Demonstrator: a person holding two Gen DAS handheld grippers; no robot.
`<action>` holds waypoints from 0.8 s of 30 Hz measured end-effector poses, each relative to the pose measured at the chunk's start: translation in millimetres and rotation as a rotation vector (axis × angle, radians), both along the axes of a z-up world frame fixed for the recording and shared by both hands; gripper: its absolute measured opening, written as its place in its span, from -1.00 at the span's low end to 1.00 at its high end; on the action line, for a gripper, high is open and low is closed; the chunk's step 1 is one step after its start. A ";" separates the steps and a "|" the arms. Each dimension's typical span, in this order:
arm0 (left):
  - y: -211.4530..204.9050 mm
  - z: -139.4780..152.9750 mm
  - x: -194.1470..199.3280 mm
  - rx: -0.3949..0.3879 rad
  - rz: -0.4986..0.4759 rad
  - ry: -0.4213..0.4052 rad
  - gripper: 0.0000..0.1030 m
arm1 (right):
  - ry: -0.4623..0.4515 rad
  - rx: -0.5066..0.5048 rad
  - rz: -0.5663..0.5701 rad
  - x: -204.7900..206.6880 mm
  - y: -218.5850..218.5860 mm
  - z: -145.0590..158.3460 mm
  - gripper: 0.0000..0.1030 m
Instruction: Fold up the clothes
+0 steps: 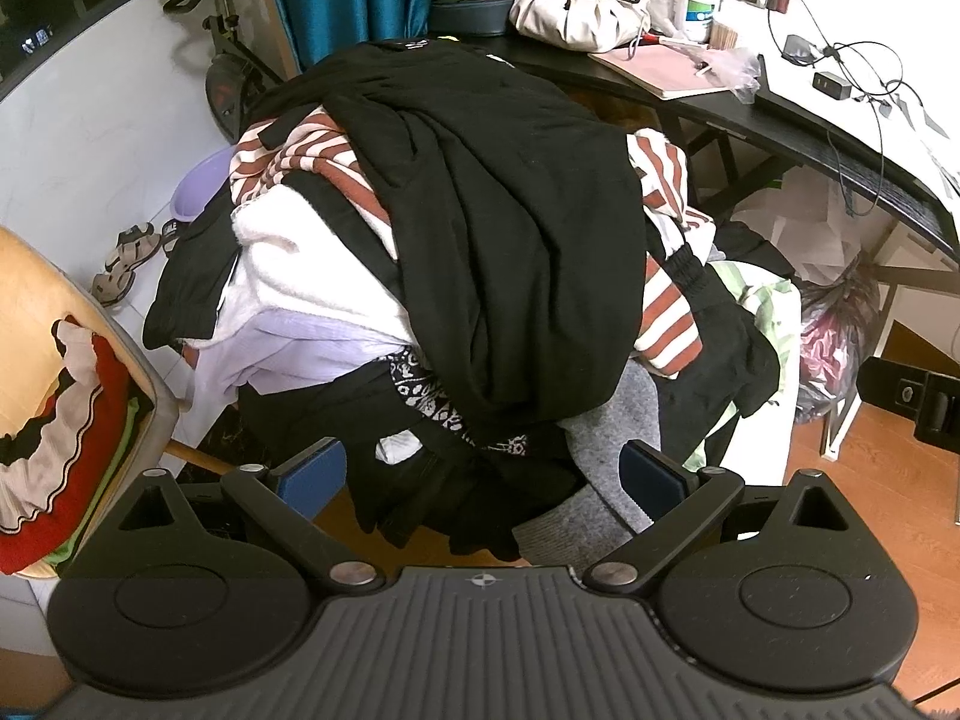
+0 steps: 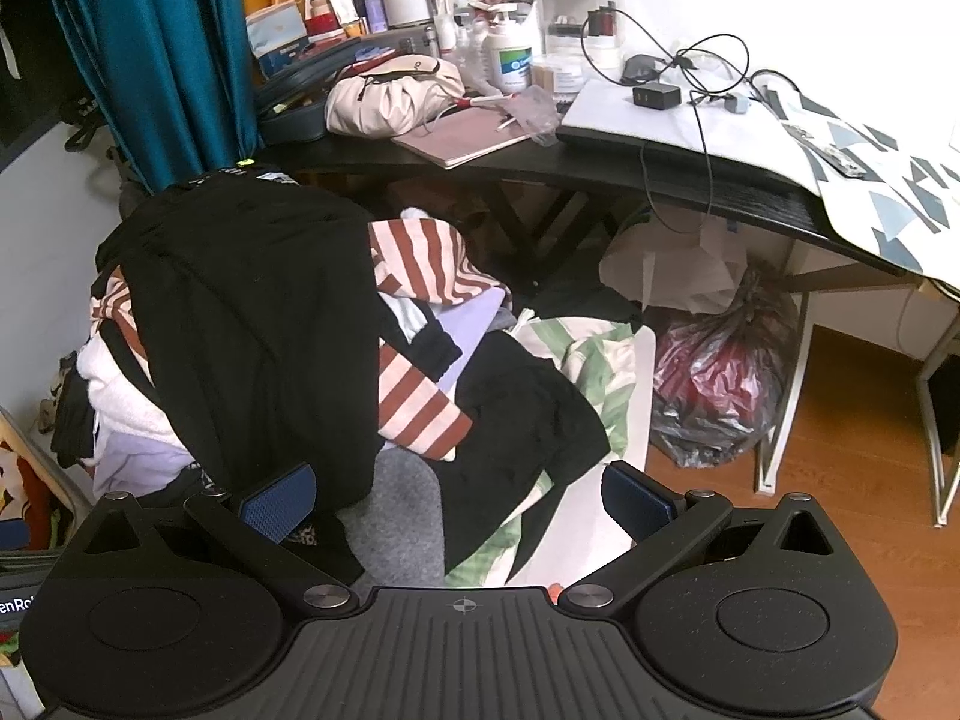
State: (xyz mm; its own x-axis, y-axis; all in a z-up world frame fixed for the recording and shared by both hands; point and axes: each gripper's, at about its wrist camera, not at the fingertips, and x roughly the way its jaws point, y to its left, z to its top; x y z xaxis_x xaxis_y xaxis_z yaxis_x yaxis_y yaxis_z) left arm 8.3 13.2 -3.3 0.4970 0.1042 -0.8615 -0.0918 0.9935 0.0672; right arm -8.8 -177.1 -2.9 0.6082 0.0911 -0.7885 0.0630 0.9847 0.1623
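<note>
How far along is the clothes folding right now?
Nothing looks folded yet. The clothes pile is a jumbled heap, with a black garment draped on top. The left gripper and the right gripper are open and empty. All the folding is left.

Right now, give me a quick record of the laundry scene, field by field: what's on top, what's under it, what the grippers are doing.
top of pile: black garment, draped over the heap
beneath it: striped top, white towel, grey knit
left gripper: open, empty, facing the pile
right gripper: open, empty
behind pile: black desk, cluttered
folding: not yet begun
</note>
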 end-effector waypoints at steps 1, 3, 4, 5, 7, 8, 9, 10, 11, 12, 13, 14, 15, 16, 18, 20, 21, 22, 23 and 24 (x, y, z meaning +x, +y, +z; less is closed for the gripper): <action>0.0 0.1 0.2 0.001 0.000 0.000 0.93 | 0.001 0.000 0.000 0.1 -0.3 -0.1 0.99; 0.0 0.1 0.6 0.001 0.001 0.001 0.93 | 0.002 0.001 0.001 0.6 -0.9 -0.4 0.99; 0.0 0.1 0.7 0.002 0.003 0.001 0.93 | 0.003 0.002 0.001 0.9 -1.0 -0.4 0.98; 0.0 0.1 0.8 0.002 0.004 0.002 0.93 | 0.003 0.002 0.001 1.5 -1.2 -0.4 0.98; 0.0 0.1 1.1 0.002 0.007 0.002 0.93 | 0.004 0.003 0.003 2.2 -1.4 -0.9 0.98; 0.0 0.0 1.2 0.002 0.008 0.003 0.93 | 0.005 0.004 0.003 2.5 -1.5 -1.1 0.98; 0.0 0.0 1.3 0.002 0.009 0.003 0.93 | 0.006 0.004 0.004 2.9 -1.7 -1.3 0.98; 0.0 0.0 1.5 0.002 0.011 0.003 0.93 | 0.007 0.005 0.005 3.2 -1.8 -1.5 0.98; 0.0 0.0 1.6 0.003 0.012 0.004 0.93 | 0.008 0.005 0.006 3.6 -1.9 -1.7 0.98; 0.0 0.0 1.7 0.003 0.013 0.004 0.93 | 0.008 0.005 0.007 4.1 -1.7 -1.8 0.98; 0.0 0.0 1.8 0.003 0.015 0.004 0.93 | 0.009 0.005 0.008 4.6 -1.5 -2.0 0.98; 0.0 0.0 2.0 0.003 0.016 0.005 0.93 | 0.009 0.006 0.010 5.5 -1.7 -2.2 0.98; 0.0 0.0 2.1 0.003 0.017 0.005 0.93 | 0.009 0.006 0.012 6.4 -2.0 -2.4 0.99; 0.0 0.0 2.2 0.003 0.019 0.005 0.93 | 0.010 0.007 0.014 7.3 -2.2 -2.7 0.98; 0.0 -0.1 2.4 0.001 0.021 0.006 0.93 | 0.011 0.008 0.019 9.1 -2.6 -3.1 0.98; 0.3 -0.2 1.8 -0.016 0.022 0.004 0.93 | 0.012 0.009 0.023 11.0 -3.1 -3.5 0.98; 0.6 -0.2 1.6 -0.022 0.024 0.003 0.93 | 0.014 0.010 0.025 12.3 -3.6 -4.0 0.98; 0.8 -0.2 1.6 -0.025 0.028 0.002 0.93 | 0.015 0.011 0.028 13.6 -4.1 -4.5 0.99; 0.4 0.0 1.9 -0.025 0.032 0.000 0.93 | 0.014 0.009 0.033 14.4 -4.2 -4.7 0.98; -0.2 -0.1 2.1 -0.025 0.036 0.000 0.93 | 0.013 0.008 0.039 15.3 -4.4 -4.9 0.98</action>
State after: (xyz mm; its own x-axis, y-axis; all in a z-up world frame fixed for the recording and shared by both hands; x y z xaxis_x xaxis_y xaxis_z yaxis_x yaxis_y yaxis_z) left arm 10.4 13.0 -3.4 0.4936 0.1004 -0.8639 -0.1277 0.9909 0.0422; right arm 6.5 -181.5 -7.8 0.5938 0.1206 -0.7955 0.0269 0.9852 0.1694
